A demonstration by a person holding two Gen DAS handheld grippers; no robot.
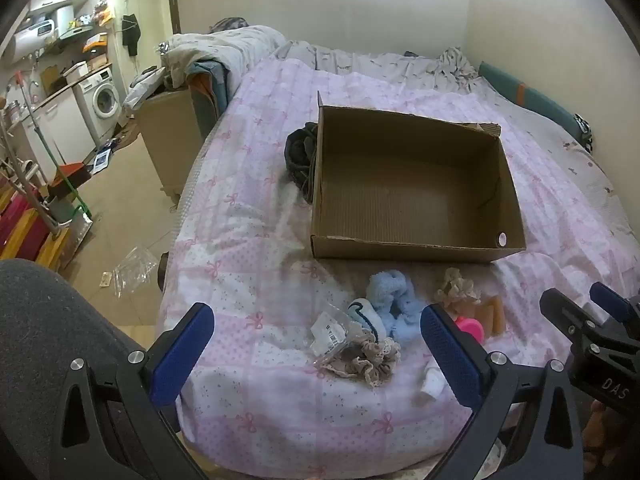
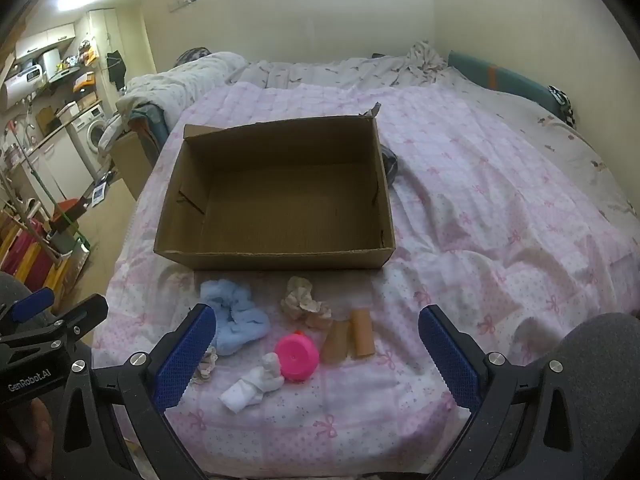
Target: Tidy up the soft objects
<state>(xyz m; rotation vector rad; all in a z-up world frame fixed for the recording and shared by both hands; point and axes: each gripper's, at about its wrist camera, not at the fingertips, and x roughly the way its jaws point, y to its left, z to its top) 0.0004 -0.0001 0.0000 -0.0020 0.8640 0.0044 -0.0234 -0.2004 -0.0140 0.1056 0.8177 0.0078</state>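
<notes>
Cardboard, open-topped and empty, the box [image 2: 276, 196] sits on the bed [image 2: 480, 208] beyond a loose row of soft things. Both tools gape wide, holding nothing. The blue fluffy cloth [image 2: 234, 320] lies just ahead of the right tool [image 2: 318, 356] toward its left finger; the lace scrunchie [image 1: 370, 356] lies between the left tool [image 1: 316, 354] fingers, nearest it. A pink lid [image 2: 297, 360] and two brown tubes [image 2: 352, 340] crowd the middle, near the white sock [image 2: 252, 386].
</notes>
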